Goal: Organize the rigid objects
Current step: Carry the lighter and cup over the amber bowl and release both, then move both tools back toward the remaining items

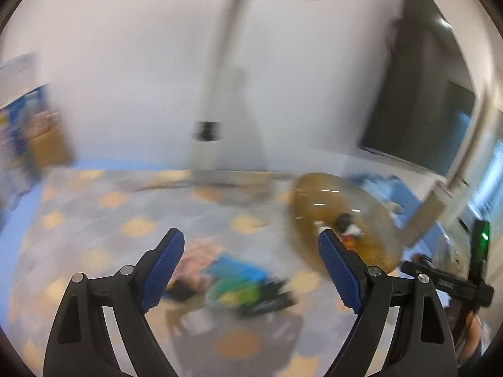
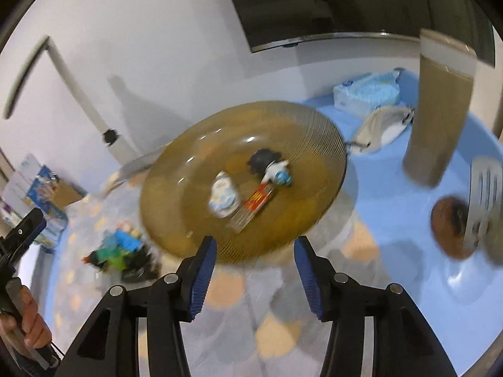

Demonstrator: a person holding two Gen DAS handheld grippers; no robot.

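Observation:
An amber glass plate point(image 2: 298, 132) lies on the patterned cloth and holds a white-blue figure point(image 2: 223, 197), a dark figure with a white-blue piece point(image 2: 270, 165) and a red-striped pack point(image 2: 256, 204). A blurred pile of blue, green and black toys point(image 2: 121, 251) lies left of it. My right gripper point(image 2: 254, 270) is open and empty, just before the plate's near rim. My left gripper point(image 1: 251, 270) is open and empty above the toy pile point(image 1: 239, 286), with the plate point(image 1: 371, 226) to its right. Both views are motion-blurred.
A tall beige cylinder point(image 2: 440, 119), a brown round object point(image 2: 449, 220) and a metal spatula point(image 2: 484, 198) stand at the right. A tissue pack point(image 2: 367, 92) and grey pouch point(image 2: 383, 125) lie behind the plate. A lamp pole point(image 1: 220, 72) rises at the back; boxes point(image 2: 41, 194) stand left.

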